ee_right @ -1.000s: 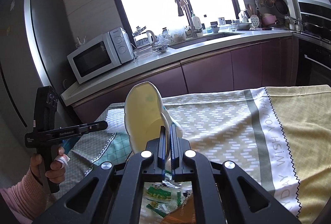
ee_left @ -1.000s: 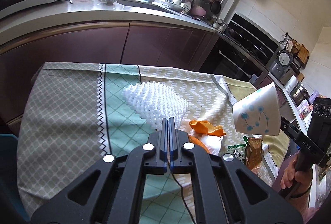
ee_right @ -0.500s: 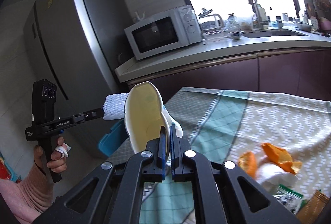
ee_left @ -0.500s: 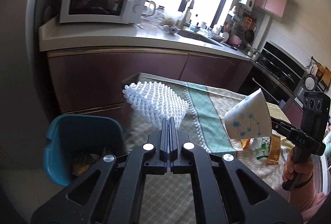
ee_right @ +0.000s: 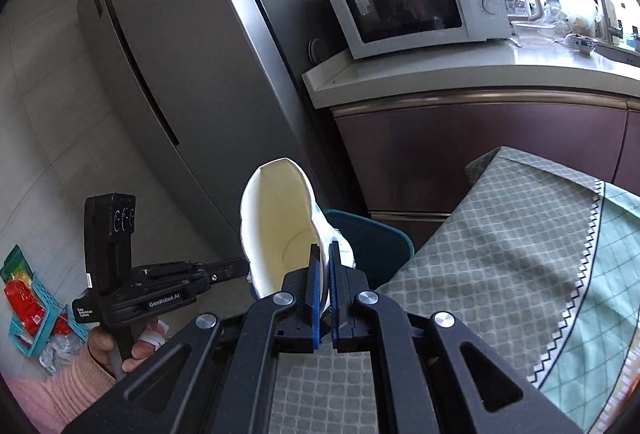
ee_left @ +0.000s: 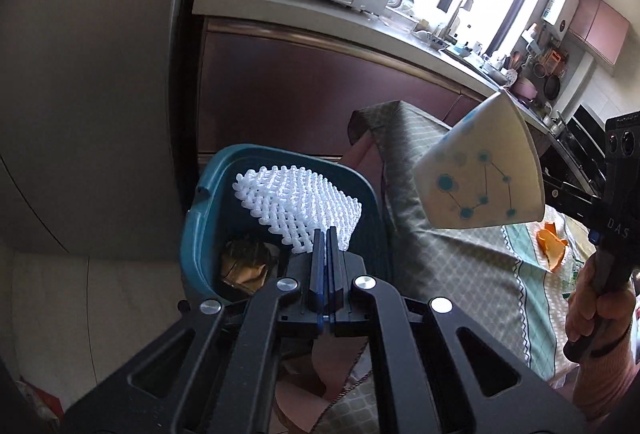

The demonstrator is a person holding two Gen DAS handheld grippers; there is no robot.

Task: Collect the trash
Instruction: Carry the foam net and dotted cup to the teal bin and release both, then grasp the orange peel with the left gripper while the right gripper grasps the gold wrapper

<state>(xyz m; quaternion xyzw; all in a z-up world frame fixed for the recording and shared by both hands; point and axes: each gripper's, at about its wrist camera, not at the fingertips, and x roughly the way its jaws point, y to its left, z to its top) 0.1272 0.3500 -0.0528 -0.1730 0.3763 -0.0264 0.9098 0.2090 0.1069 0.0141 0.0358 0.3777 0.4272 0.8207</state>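
We held the left gripper (ee_left: 327, 234) with its jaws pressed together on the lower edge of a white foam fruit net (ee_left: 298, 203), which hung over the open mouth of a teal trash bin (ee_left: 200, 218). Crumpled brown waste (ee_left: 244, 266) lay at the bottom of that bin. The bin stood on the floor between the grey refrigerator (ee_right: 168, 81) and the corner of the table, which was draped in a patterned cloth (ee_left: 448, 254). We held the right gripper (ee_right: 325, 252) clamped on the wall of a squashed paper cup (ee_right: 276, 222), white with a blue dot-and-line print; the cup hung above the table's edge, just beside the bin, its mouth turned upward in the right wrist view. Orange peel (ee_left: 552, 244) lay on the cloth farther back. A white microwave (ee_right: 416, 1) sat on the counter behind.
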